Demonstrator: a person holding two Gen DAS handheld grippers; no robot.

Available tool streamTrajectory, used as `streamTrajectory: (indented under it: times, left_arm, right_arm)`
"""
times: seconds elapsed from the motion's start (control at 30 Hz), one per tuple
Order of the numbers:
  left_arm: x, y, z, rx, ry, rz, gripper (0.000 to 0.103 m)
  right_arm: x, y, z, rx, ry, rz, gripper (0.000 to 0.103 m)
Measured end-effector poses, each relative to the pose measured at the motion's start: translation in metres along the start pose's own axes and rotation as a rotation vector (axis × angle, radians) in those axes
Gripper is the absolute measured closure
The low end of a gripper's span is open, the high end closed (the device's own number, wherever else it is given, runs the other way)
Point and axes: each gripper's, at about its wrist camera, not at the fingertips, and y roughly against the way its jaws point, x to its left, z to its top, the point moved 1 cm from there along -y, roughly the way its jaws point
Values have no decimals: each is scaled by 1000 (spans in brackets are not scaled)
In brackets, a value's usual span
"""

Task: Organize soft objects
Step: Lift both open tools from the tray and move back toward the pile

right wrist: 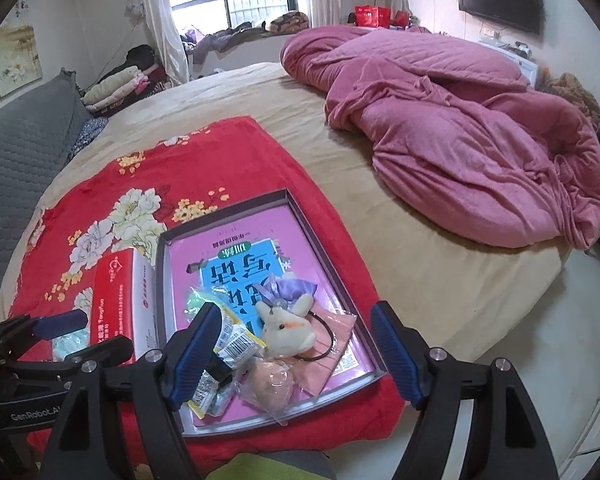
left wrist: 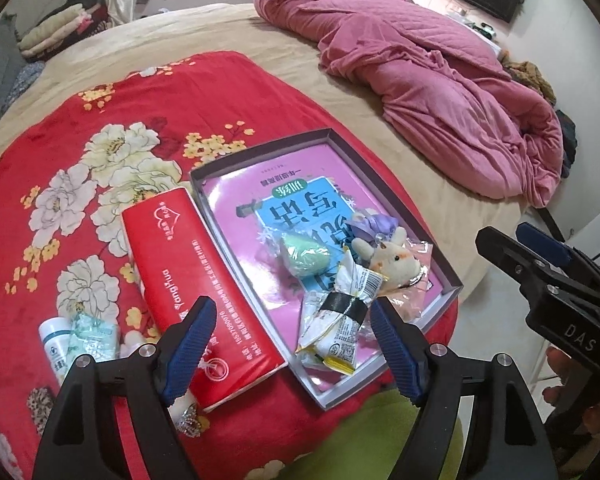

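Bed edge: tray (left wrist: 452, 280) at blanket (left wrist: 100, 120) corner; both hand-held grippers (left wrist: 292, 344) (right wrist: 296, 348) wide apart, holding nothing.

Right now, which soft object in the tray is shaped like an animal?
The cream plush bunny, with two ears and an orange patch. The green sponge and peach sponge beside it are plain egg shapes.

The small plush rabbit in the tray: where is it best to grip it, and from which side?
Probably grip the plush rabbit across its round body, coming from above with the right hand-held gripper, open already. It lies exposed on top of the tray; its ears are thin.
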Motion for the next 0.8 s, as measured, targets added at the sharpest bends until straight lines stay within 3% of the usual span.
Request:
streamTrajectory:
  times: [0.8]
  left_arm:
    - [47,57,-27,-60,54,36,23]
  right_arm:
    - [61,47,-1,-58,97,4,26]
